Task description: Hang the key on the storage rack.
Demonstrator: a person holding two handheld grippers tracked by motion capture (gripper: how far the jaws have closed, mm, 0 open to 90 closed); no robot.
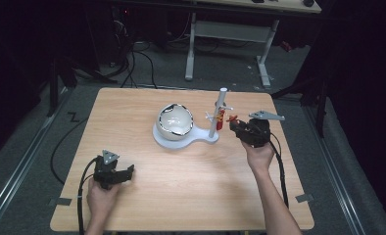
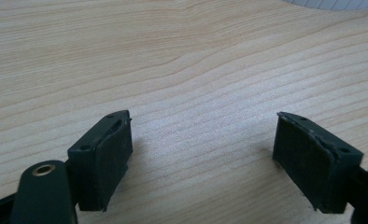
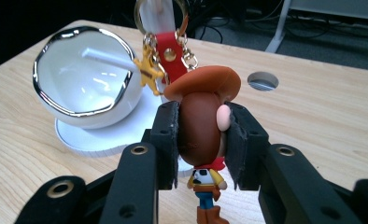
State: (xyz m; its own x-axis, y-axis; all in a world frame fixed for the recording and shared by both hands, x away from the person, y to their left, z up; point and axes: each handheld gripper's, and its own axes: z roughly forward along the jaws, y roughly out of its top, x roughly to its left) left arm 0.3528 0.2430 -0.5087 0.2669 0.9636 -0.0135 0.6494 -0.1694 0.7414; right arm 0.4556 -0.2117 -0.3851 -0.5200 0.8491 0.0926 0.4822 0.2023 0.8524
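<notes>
Pale wood table seen from the high view, with a white stand near its middle. The stand has a flat white base, a round white bowl with a chrome rim on its left part, and an upright white post on its right part. Right gripper is at the post's right side, close beside it, held in the person's right hand; something small and red sits between gripper and post, too small to read here. Left gripper rests low over the near left of the table, well apart from the stand, in the left hand.

Left gripper view — both black jaws stand wide apart over bare wood grain, nothing between them. A sliver of the white base shows at the top right edge.

Right gripper view — jaws clamped on the head of a cowboy figure keychain, one pad on each side of the brown head, orange hat above the pads, body and boots hanging below. A red strap with a gold star charm and a ring runs up from the hat to the post. The chrome-rimmed bowl sits to the left, just behind the figure.
</notes>
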